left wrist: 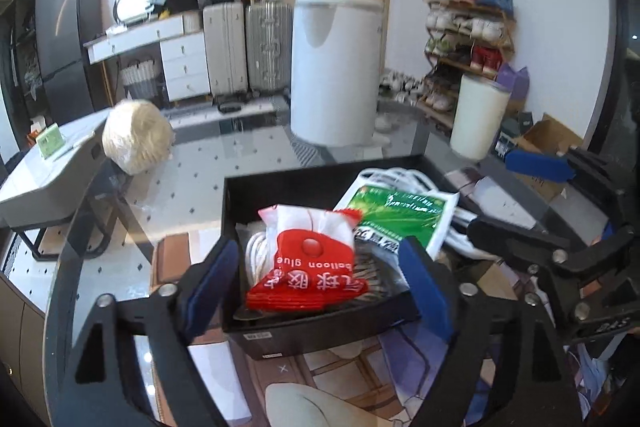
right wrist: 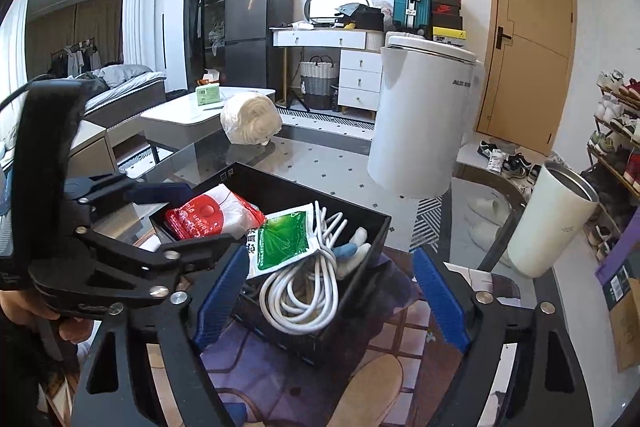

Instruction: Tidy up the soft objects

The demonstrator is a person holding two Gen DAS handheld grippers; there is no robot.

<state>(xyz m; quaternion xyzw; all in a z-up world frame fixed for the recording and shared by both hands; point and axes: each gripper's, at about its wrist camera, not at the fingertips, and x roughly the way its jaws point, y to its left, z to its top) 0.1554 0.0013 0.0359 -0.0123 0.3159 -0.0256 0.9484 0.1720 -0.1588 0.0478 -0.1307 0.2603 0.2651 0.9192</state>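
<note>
The black box (left wrist: 256, 195) stands on the glass tabletop (left wrist: 240, 147) and it already holds several soft things. At one end lies the red and white packet (left wrist: 308, 267), printed "balloon glue"; I judge it light and limp, with a smooth film that can slip, so a hold across its flat middle seems safer than at a thin sealed edge. Beside it lies the green and white packet (right wrist: 286, 239), partly over the coiled white cable (right wrist: 304, 291). The cable looks springy and a little heavier; a pinch through several loops together should keep it from uncoiling. A small blue and white soft toy (right wrist: 352, 251) is pressed against the far wall of the box, next to the cable.

The left hand-held gripper (left wrist: 316, 287) hangs over the red packet with its jaws wide apart, grasping nothing. The right hand-held gripper (right wrist: 332, 291) is released too, its blue pads on both sides of the box corner.

One soft thing lies outside the box: a cream yarn ball (left wrist: 138, 135) in clear wrap, well apart, near the far edge of the tabletop. It should be light and squashy. A white kettle (right wrist: 420, 119) and a white cup (right wrist: 552, 219) stand nearby.
</note>
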